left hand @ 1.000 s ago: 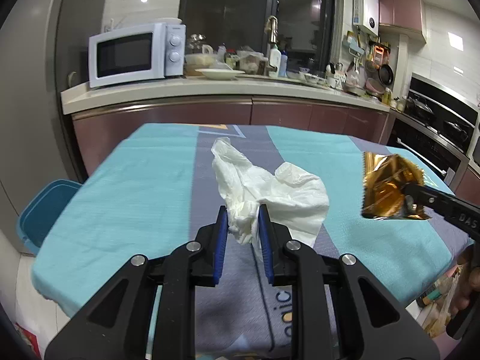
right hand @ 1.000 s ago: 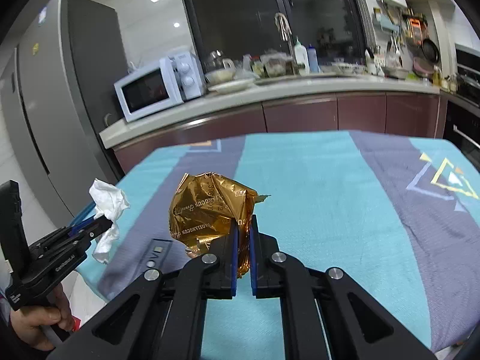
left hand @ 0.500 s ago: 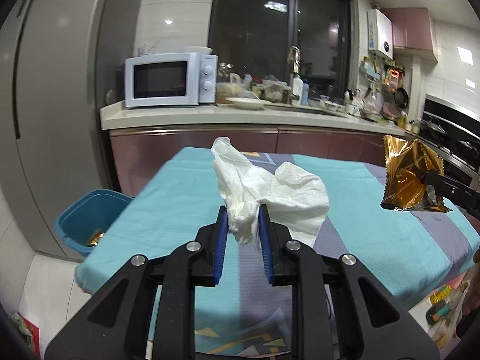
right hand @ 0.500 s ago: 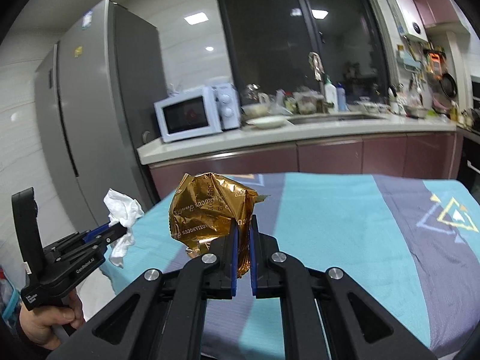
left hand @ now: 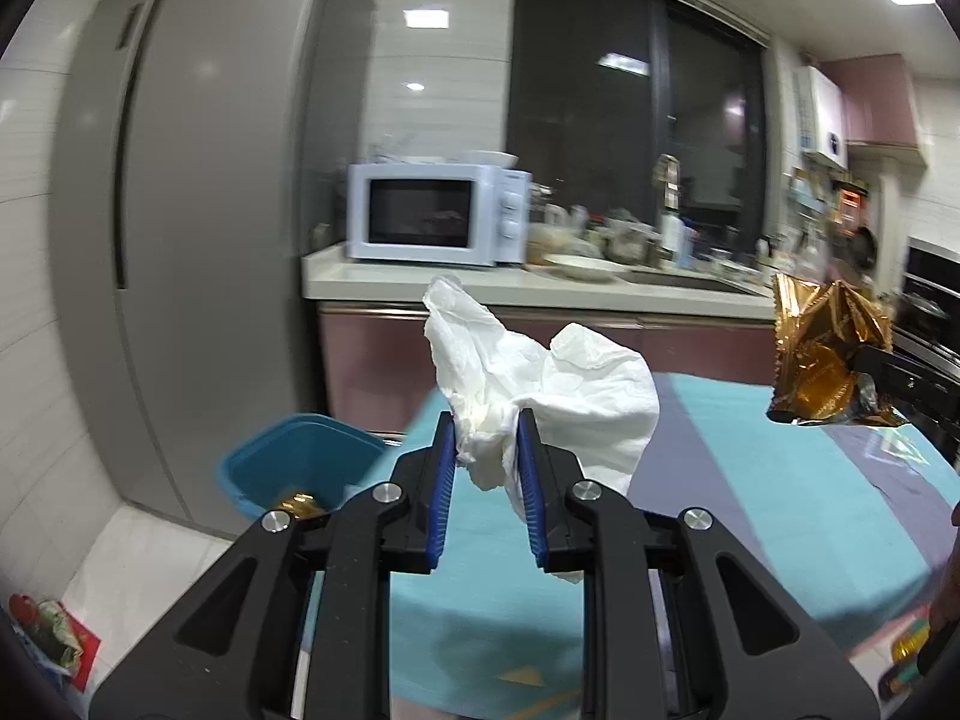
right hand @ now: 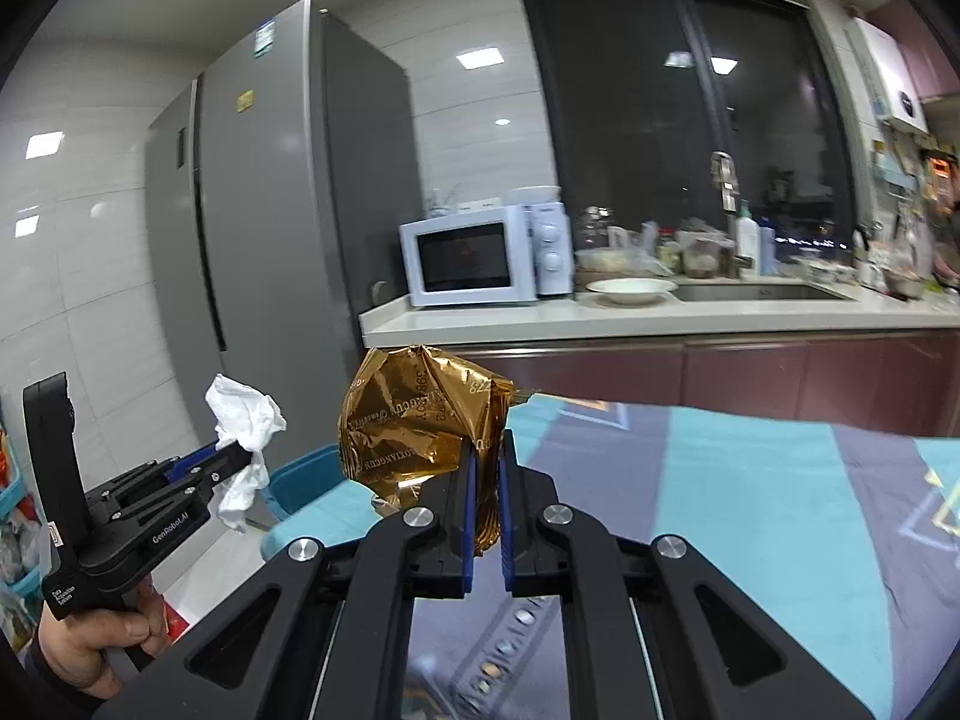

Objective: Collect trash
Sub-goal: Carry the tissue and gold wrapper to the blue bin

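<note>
Your left gripper [left hand: 485,456] has its jaws clamped on the tissue [left hand: 540,378]; your right gripper [right hand: 485,468] pinches the gold wrapper [right hand: 414,420], both above the tabletop [right hand: 750,480].

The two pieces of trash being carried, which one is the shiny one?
The gold foil wrapper in the right gripper. It is metallic and printed; the other piece, in the left gripper, is a plain white crumpled tissue.

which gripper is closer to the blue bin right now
Left. The left gripper, holding the tissue, is just beside the blue bin; the right gripper, with its gold wrapper, is farther over the table.
</note>
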Demonstrator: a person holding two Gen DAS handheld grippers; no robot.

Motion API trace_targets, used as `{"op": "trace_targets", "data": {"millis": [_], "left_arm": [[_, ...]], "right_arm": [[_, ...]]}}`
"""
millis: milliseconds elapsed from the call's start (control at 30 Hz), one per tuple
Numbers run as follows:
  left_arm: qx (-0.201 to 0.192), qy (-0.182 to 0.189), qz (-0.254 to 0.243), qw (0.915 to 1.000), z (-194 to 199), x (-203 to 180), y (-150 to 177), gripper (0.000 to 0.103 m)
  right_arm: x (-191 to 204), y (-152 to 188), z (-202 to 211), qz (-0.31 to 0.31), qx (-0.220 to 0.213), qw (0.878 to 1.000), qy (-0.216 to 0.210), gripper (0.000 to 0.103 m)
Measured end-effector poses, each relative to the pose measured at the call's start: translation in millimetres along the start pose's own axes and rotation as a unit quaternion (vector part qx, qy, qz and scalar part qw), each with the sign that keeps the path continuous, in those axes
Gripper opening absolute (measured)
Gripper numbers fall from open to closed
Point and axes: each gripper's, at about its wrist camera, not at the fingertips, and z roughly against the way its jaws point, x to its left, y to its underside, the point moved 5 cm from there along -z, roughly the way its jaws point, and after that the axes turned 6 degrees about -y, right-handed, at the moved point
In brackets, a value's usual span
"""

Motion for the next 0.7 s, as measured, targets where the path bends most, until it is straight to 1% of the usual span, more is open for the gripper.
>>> {"op": "trace_targets", "data": {"millis": [133,300,367,600,700], "left_arm": [[-0.004,-0.04,0.017,0.999,-4,42,-13,0.021],[0.001,-0.087,0.034,0.9957,-14,98,-17,0.021],[0.005,-0.102,0.038,0.9941,-24,115,-19,0.021],[0.016,-0.149,0.051,0.9874,-45,172,-20,0.021],[0.024,-0.157,0.057,0.9857,-68,183,-22,0.021]], "right_arm": [[17,-11,-31,0.011,0.008,1.0,-0.026,0.005],[41,-23,-83,0.028,0.025,0.998,-0.058,0.005],[50,-25,-104,0.034,0.034,0.997,-0.068,0.005],[81,-26,-165,0.049,0.064,0.991,-0.106,0.005],[94,-26,-188,0.056,0.077,0.989,-0.116,0.006]]}}
